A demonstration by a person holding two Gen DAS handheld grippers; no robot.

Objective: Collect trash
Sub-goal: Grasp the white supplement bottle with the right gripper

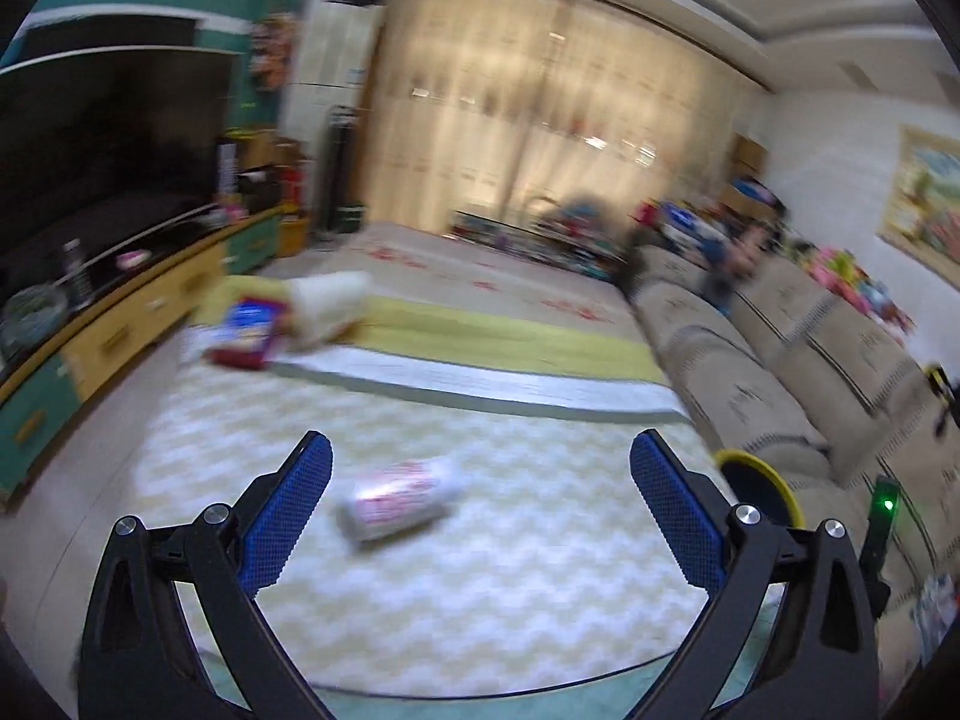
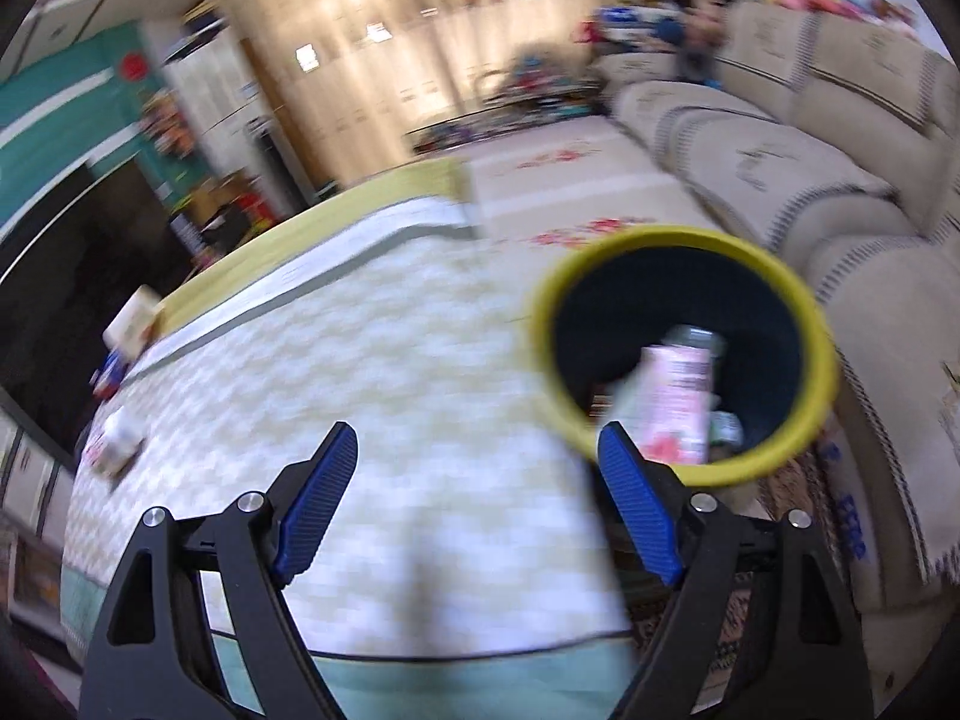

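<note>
- Two tongs show, both with blue pads spread wide and nothing between them: the left tongs [image 1: 480, 516] gape fully, and the right tongs [image 2: 480, 504] stand well apart.
- No writing can be read; blur hides every label.
- On the surface, a table under a pale zigzag cloth [image 1: 480, 600], a white-and-pink can [image 1: 399, 498] lies on its side just ahead of the left tongs, nearer the left pad, untouched.
- Farther across the cloth, a blue-and-red packet [image 1: 246, 333] lies beside a white crumpled thing [image 1: 327, 312].
- A yellow-rimmed bin [image 2: 822, 324] stands off the cloth's right edge, beside the sofa [image 2: 780, 162], just beyond the right pad; a pink carton [image 2: 675, 402] lies inside.
</note>
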